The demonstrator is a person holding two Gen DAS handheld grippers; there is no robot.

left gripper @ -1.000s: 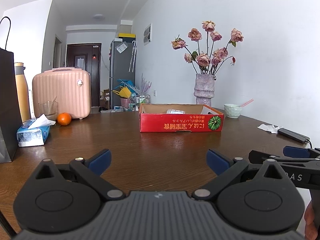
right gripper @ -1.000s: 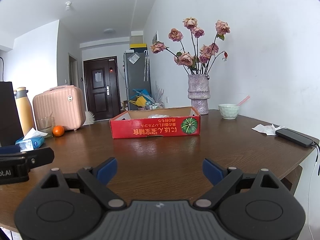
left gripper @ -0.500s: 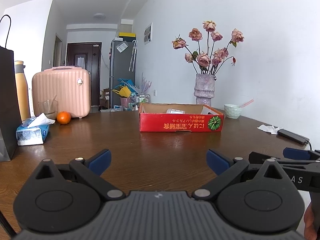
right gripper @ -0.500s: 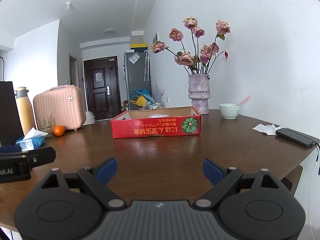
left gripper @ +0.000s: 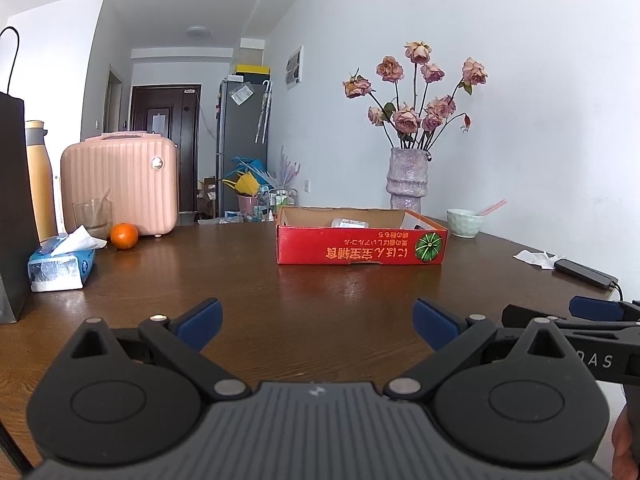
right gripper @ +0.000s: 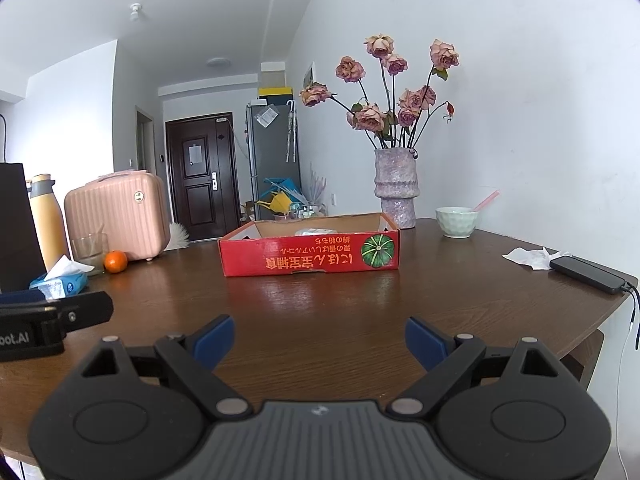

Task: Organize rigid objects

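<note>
A shallow red cardboard box [left gripper: 362, 248] [right gripper: 310, 256] with a pumpkin picture sits mid-table, with pale packaged items barely showing over its rim. My left gripper [left gripper: 318, 322] hovers low over the wooden table [left gripper: 256, 280] near its front edge, open, nothing between its blue pads. My right gripper [right gripper: 319, 340] stands beside it to the right, also open and empty. An orange [left gripper: 124, 235] [right gripper: 115, 261] lies at the far left by a glass [left gripper: 91, 218]. Each view catches the other gripper at its side edge.
At the left stand a black paper bag [left gripper: 14, 200], a yellow bottle [left gripper: 40, 184], a tissue pack [left gripper: 60, 266] and a pink case [left gripper: 120, 184]. A vase of dried roses [left gripper: 408, 176], a green bowl [left gripper: 464, 222], a crumpled tissue [right gripper: 530, 258] and a black phone [right gripper: 586, 274] occupy the right.
</note>
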